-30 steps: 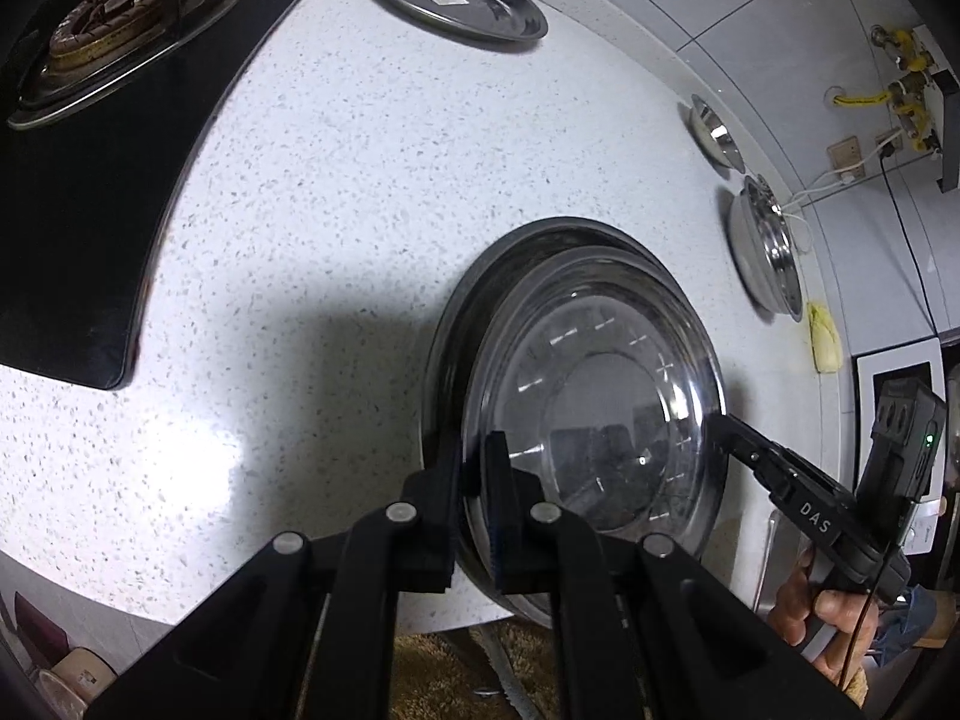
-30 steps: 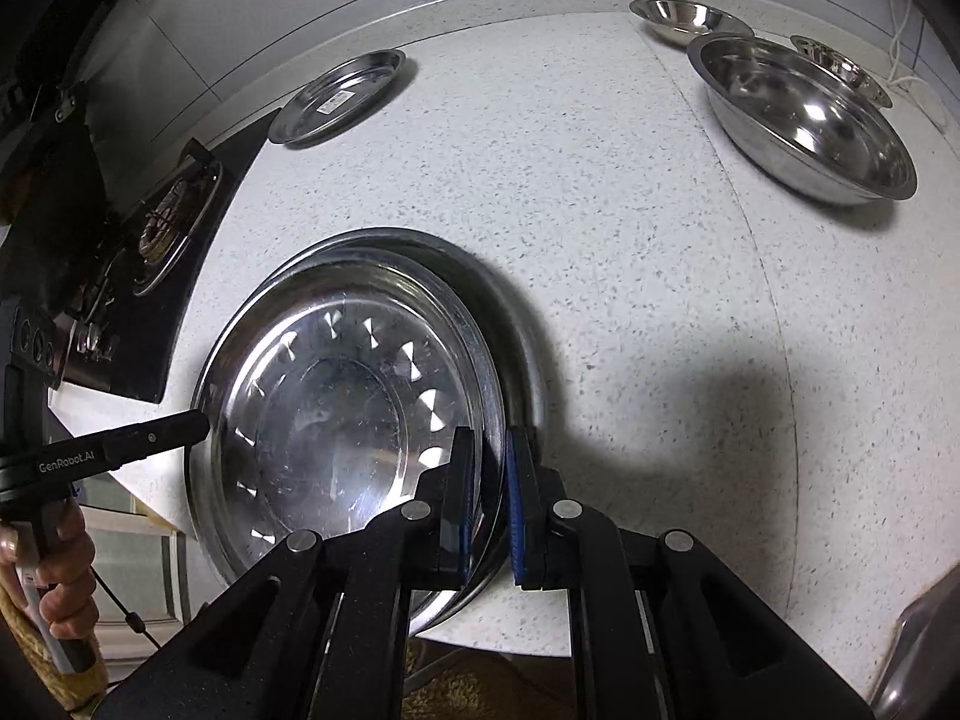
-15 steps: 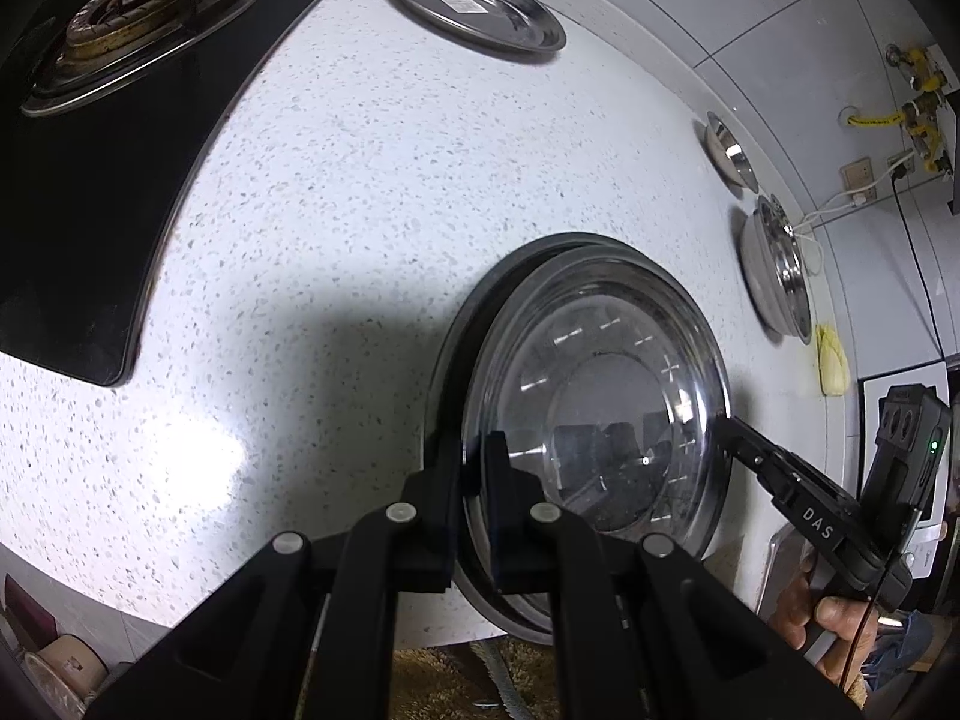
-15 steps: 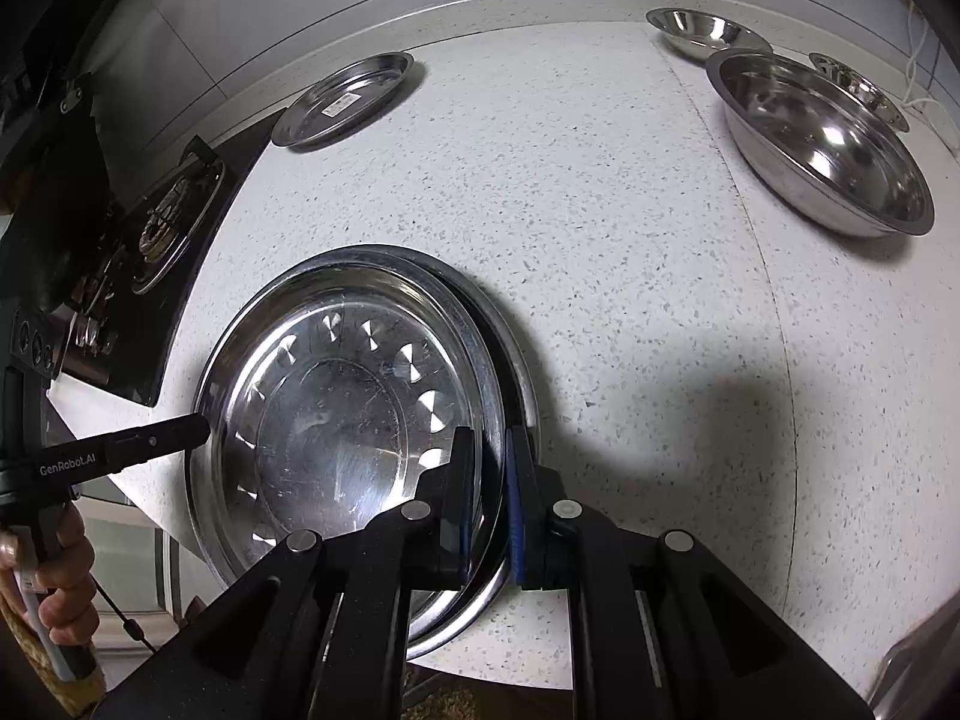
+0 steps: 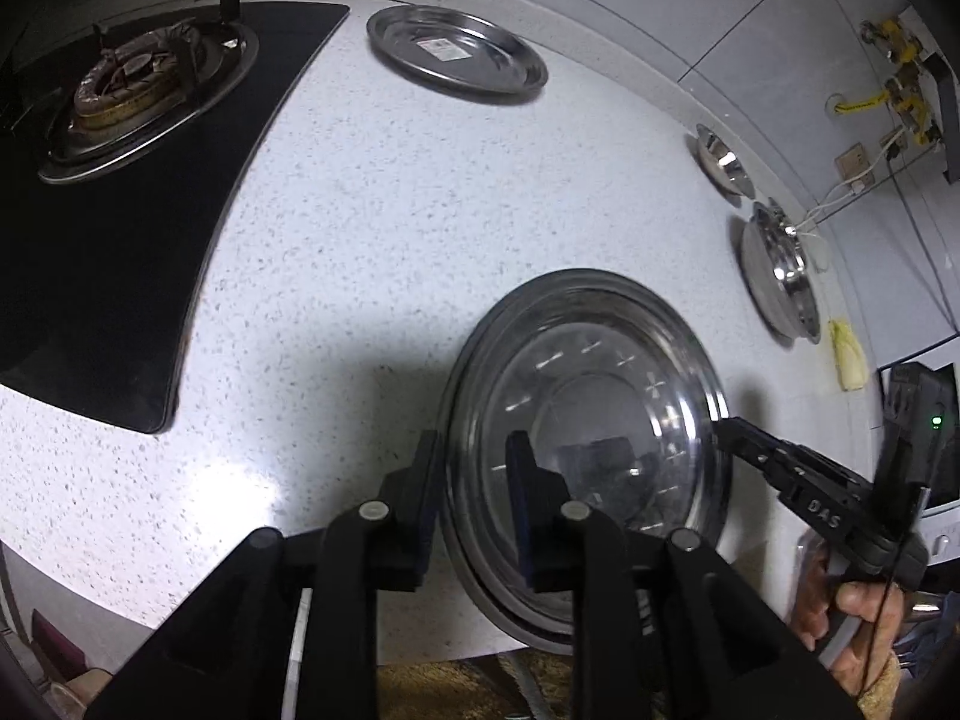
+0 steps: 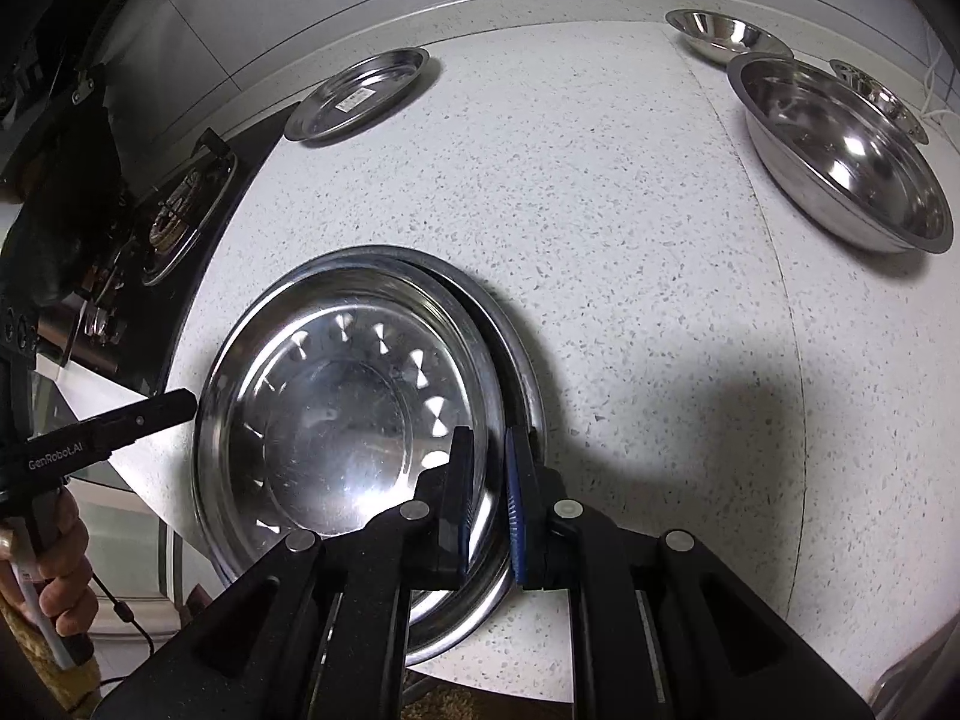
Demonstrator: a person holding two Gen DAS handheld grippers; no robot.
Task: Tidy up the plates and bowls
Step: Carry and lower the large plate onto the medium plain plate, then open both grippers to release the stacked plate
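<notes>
A large steel plate [image 5: 600, 420] lies nested on a wider steel plate [image 5: 573, 277] at the counter's front edge. My left gripper [image 5: 471, 462] straddles the top plate's left rim; its jaws are opening and the rim stands loose between them. In the right wrist view the same top plate [image 6: 336, 420] rests on the lower plate [image 6: 519, 354], and my right gripper [image 6: 487, 474] is shut on the top plate's right rim. Each gripper shows in the other's view: the right gripper [image 5: 729, 429] at the plate's right edge, the left gripper [image 6: 183, 403] at its left edge.
A small steel plate [image 6: 360, 93] with a sticker lies at the back by the wall. A gas stove [image 5: 144, 90] fills the left. A big steel bowl [image 6: 840, 150] and two small bowls [image 6: 726, 33] [image 6: 876, 96] stand at the back right. The stack overhangs the counter edge.
My left gripper's jaws have spread apart off the plate's rim. The top plate has settled lower onto the plate beneath. The right gripper's hold looks the same.
</notes>
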